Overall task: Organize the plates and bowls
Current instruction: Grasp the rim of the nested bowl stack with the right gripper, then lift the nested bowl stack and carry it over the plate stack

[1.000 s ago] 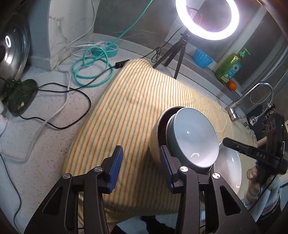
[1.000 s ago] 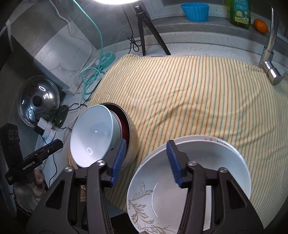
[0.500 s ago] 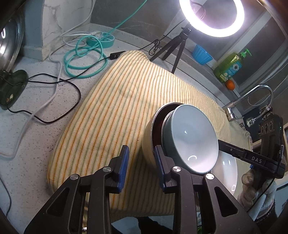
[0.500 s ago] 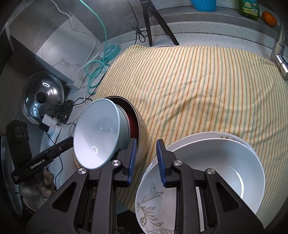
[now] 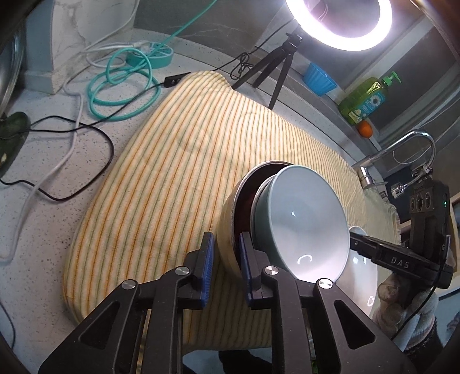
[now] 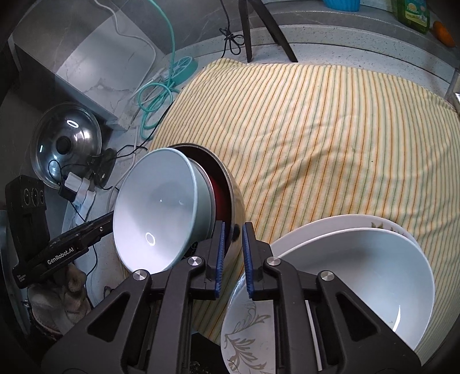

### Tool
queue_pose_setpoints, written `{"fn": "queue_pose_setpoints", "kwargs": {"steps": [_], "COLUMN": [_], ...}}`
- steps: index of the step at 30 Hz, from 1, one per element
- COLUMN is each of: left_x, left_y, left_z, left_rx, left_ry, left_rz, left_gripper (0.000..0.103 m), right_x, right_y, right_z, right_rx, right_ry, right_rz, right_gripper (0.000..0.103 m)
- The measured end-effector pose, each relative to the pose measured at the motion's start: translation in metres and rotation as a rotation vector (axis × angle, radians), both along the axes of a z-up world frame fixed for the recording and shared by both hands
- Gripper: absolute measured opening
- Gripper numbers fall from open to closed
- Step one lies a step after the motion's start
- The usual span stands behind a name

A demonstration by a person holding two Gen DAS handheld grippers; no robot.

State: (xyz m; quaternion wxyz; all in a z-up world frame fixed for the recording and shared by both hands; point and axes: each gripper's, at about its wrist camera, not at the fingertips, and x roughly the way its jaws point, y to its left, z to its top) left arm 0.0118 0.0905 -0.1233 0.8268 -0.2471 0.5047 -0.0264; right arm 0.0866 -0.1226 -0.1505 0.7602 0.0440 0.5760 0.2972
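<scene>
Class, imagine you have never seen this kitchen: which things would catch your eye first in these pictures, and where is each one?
A pale blue bowl sits tilted inside a metal bowl at the near edge of the yellow striped cloth, with both grippers closing in on the metal rim. A glowing ring light on a tripod stands behind the cloth. A white bowl rests on a leaf-patterned plate at the right.

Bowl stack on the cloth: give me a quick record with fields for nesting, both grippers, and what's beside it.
outer: metal bowl on striped cloth
inner: blue bowl, nested, tilted
left gripper: closed on metal bowl's rim
right gripper: closed on same rim
beside: white bowl in patterned dish
</scene>
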Motion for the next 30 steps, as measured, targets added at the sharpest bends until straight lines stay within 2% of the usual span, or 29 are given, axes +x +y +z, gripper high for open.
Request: {"fn": "queue_pose_setpoints", "kwargs": {"steps": [4,19,30], "left_x": [0.003,0.005,0.004], "left_y": [0.000,-0.003,-0.014], "left_z": [-0.006,0.002,0.035], "left_rx": [-0.039,-0.020,-0.011], "left_ry": [0.014,0.001,-0.066], "left_rz": [-0.004,-0.007,-0.033], "left_gripper": [0.011,0.010,0.010], "right_x": [0.003,0.004,-0.002], "right_y": [-0.002,-0.006,-0.020], "right_z": [-0.003,-0.005,0.025], "right_rx": [0.020,0.041,0.084], "right_ry": [0.023,0.049,0.010], "right_rz": [-0.012,-0.035,-0.068], "right_gripper": [0.012,0.012,0.012]}}
